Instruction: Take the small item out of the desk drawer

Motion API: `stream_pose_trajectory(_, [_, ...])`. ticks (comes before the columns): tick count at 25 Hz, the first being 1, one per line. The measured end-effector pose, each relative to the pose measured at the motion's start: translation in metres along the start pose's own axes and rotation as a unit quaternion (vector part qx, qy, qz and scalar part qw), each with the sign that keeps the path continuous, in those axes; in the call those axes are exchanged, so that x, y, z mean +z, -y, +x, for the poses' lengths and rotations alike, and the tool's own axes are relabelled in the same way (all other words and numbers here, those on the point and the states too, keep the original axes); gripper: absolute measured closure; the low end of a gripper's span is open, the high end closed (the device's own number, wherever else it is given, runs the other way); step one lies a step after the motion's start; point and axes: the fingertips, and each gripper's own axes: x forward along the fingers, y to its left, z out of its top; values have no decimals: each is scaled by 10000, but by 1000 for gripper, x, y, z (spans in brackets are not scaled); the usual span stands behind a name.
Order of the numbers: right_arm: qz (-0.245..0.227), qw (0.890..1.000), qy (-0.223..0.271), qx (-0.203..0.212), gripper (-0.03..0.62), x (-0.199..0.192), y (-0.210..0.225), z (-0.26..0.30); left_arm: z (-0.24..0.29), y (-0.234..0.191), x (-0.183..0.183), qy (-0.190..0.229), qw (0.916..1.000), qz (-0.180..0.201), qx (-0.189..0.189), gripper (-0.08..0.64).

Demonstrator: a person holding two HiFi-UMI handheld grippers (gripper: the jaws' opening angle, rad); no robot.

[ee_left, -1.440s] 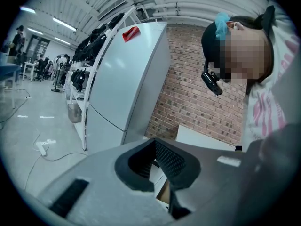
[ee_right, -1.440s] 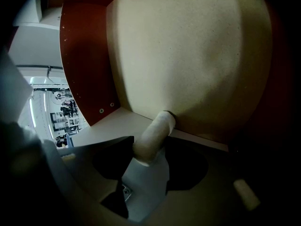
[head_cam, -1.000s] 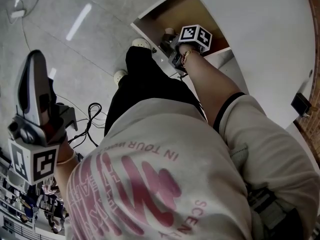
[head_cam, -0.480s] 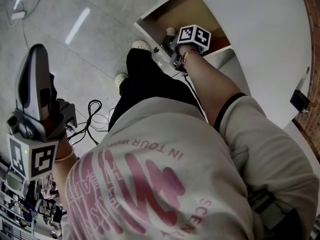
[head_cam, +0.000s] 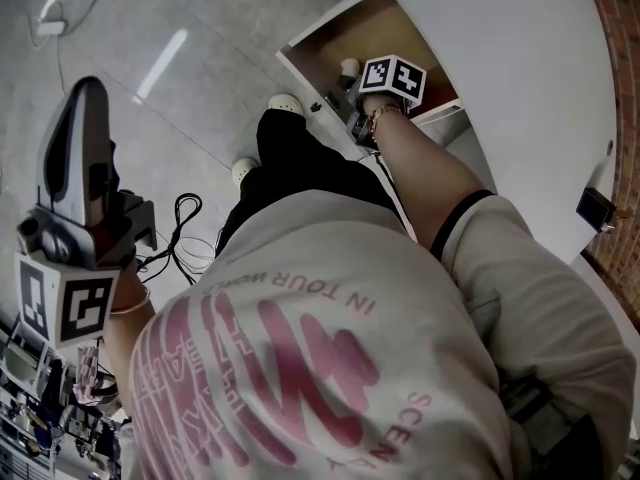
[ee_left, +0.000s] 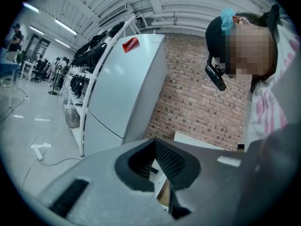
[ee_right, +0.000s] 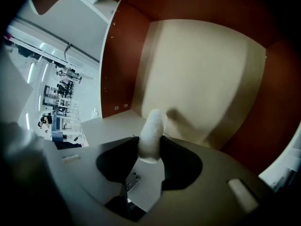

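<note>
The open desk drawer has a pale bottom and red-brown walls. My right gripper reaches down into it from above. Its jaws have just been closing and now pinch a small white cylindrical item between the tips of the right gripper; from the head view the item shows just past the marker cube. My left gripper is held up at the far left, away from the drawer. Seen in its own view, the left gripper has tips that meet with nothing between them.
The white desk top curves round the drawer, with a small black object at its right edge. The person's shoes and black cables are on the grey floor. A white cabinet and brick wall stand ahead of the left gripper.
The left gripper has risen a little in the head view. The right gripper stays over the drawer with the white item at its tips, lifted slightly.
</note>
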Motion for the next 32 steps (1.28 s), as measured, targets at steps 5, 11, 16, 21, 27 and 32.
stream_pose_trajectory(5, [-282,9996,94,26,439,-1,-8,-16,-13,9,19,311,9995,22,-14,558])
stream_pose_trajectory(11, [-970,9952,127,-90,439,-9,-18,-38,-33,22,48,731,9971,181,-44,558])
stream_pose_trajectory(16, [-1164,9927,303,-86,439,-14,-28,-57,-49,32,67,996,9947,219,-144,558])
stream_pose_trajectory(21, [-1209,9910,565,-48,439,-17,-41,-72,-68,38,86,1217,9917,325,-265,558])
stream_pose_trajectory(27, [-1322,9862,990,-97,439,-21,-56,-95,-86,42,101,1383,9889,328,-427,558])
stream_pose_trajectory(32, [-1204,9827,1411,5,439,-19,-65,-120,-96,53,109,1494,9861,348,-632,558])
